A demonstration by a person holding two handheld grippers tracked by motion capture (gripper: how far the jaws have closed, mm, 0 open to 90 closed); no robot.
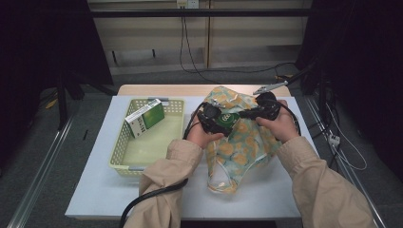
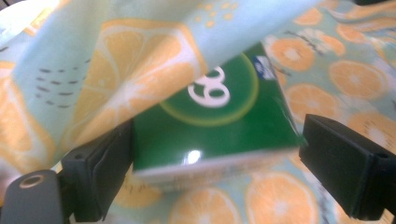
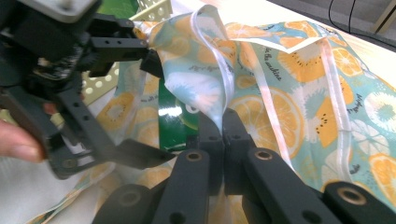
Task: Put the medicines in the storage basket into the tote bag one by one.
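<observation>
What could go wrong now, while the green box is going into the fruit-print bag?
1. The left gripper holds the green box only by its sides; it may slip.
2. The right gripper pinches just a thin edge of the bag; if the cloth slides out, the opening may close over the box.
3. The loose bag flap already hangs over the box and may catch it.

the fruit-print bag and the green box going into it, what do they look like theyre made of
Fruit-print bag: thin woven-looking cloth, soft, since it drapes and folds where the right gripper pinches it. Green box: probably glossy printed cardboard, with flat faces, crisp edges and a bright glare spot.
</observation>
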